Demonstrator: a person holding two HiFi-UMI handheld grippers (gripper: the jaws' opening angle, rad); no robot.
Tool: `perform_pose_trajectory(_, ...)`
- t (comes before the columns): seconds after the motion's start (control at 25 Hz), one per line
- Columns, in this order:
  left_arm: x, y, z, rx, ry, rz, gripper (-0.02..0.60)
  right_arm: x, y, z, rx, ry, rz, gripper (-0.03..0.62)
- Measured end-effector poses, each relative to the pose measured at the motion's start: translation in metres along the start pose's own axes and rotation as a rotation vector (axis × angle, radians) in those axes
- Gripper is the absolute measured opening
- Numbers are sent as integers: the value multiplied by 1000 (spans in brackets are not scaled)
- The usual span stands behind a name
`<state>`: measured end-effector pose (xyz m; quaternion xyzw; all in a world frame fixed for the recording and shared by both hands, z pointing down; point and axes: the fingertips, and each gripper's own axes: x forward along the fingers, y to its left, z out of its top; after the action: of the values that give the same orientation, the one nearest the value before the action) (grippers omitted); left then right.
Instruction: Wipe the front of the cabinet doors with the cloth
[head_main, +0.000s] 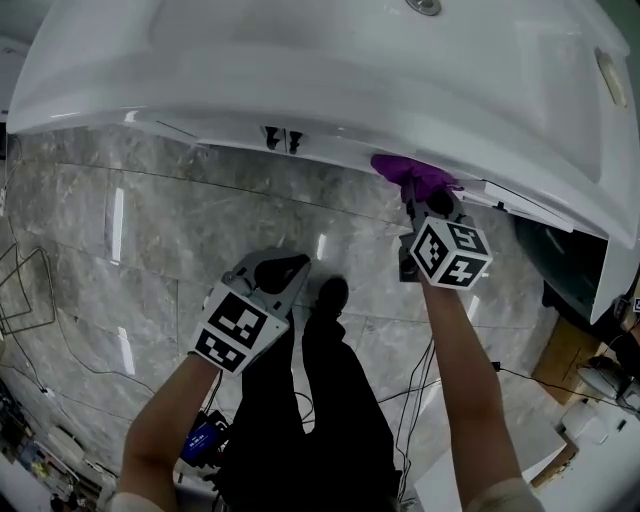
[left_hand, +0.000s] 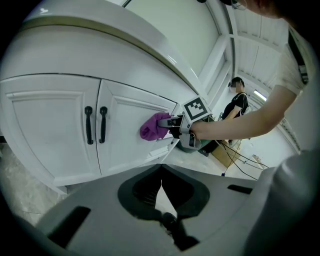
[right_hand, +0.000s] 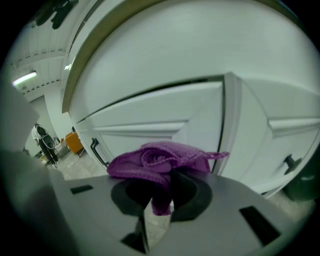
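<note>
The white cabinet doors (left_hand: 45, 125) under the basin carry two black handles (left_hand: 95, 125) side by side. A bunched purple cloth (left_hand: 154, 126) is pressed on the door to the right of the handles, near its right edge. My right gripper (head_main: 415, 195) is shut on that cloth (right_hand: 160, 157), which spills over its jaws and touches the door panel (right_hand: 150, 127). My left gripper (head_main: 285, 265) hangs lower and to the left, away from the cabinet, shut with nothing in it (left_hand: 161, 192). From the head view the cloth (head_main: 410, 175) shows just under the basin's rim (head_main: 300, 110).
A further door (head_main: 530, 205) at the right stands slightly ajar, with a dark bin (head_main: 560, 260) beyond it. Cables (head_main: 420, 390) and a wooden box (head_main: 565, 360) lie on the marble floor (head_main: 120, 230). Another person (left_hand: 237, 102) stands in the background.
</note>
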<state>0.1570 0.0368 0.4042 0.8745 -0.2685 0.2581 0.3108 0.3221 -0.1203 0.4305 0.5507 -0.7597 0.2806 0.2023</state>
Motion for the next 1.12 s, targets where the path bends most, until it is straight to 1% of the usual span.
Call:
perform_pose_trajectory(0.16,23,4,-20,-25,8,-25,20,30,-7,-35,-42,49,-7,68)
perform_pose_trajectory(0.4,60,0,-74,-10,83,-91,20,77,-22,-98,-98,129,-19,66)
perform_pose_trajectory(0.6,83,-9,-110,-21,116,-124,20,105,-33,-140,-112,173,-8,64)
perform_pose_trajectory(0.84,98,-15,-133,-15,143,-150,20,136,-46,-180,-99,232,-12,63)
perform_pose_trajectory(1.0,102,-19,-129,-4,121,-152,20,150,-58,-209,-89,306,-18,63)
perform_pose_trajectory(1.12,104,-15,-134,9,116,-144,20,168,-63,-229,-100,353,-31,63)
